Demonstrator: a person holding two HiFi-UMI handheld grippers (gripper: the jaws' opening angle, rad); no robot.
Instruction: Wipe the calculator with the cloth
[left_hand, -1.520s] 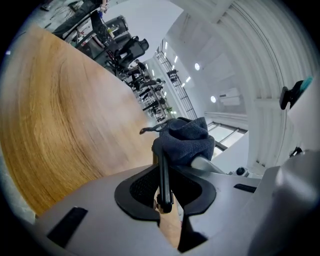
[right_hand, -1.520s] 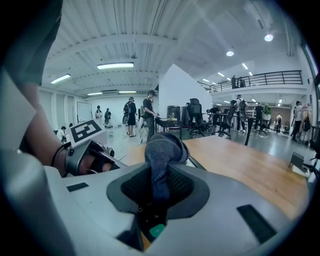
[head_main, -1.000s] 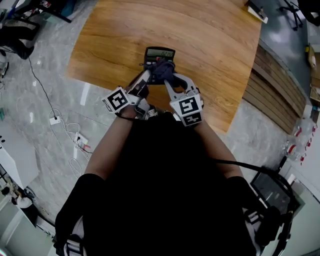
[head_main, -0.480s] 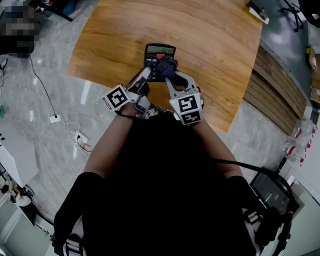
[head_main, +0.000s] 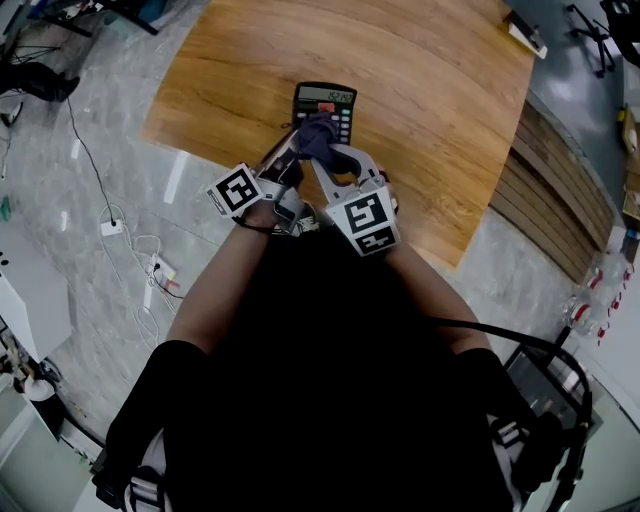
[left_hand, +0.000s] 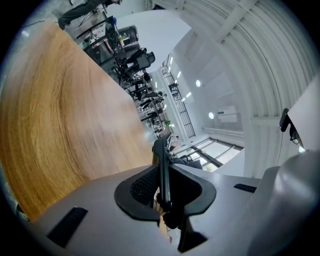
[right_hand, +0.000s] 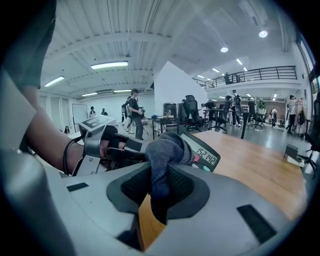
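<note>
A black calculator (head_main: 326, 104) with a lit display lies on the wooden table (head_main: 430, 110) near its front edge. My left gripper (head_main: 289, 152) is shut on the calculator's near left edge; in the left gripper view that edge (left_hand: 163, 167) shows as a thin dark strip pinched between the pads. My right gripper (head_main: 320, 152) is shut on a bunched dark blue-grey cloth (head_main: 314, 137), which rests on the calculator's keys. In the right gripper view the cloth (right_hand: 162, 152) bulges out of the jaws, in front of the calculator (right_hand: 204, 153).
The table's front edge runs just below both grippers, with grey tiled floor beyond it. Cables and a power strip (head_main: 152, 270) lie on the floor at left. A slatted wooden panel (head_main: 545, 170) stands at right. A small flat object (head_main: 528, 35) sits at the table's far right corner.
The right gripper has slid the cloth leftward across the calculator's keys. The left gripper has kept its hold on the calculator without moving.
</note>
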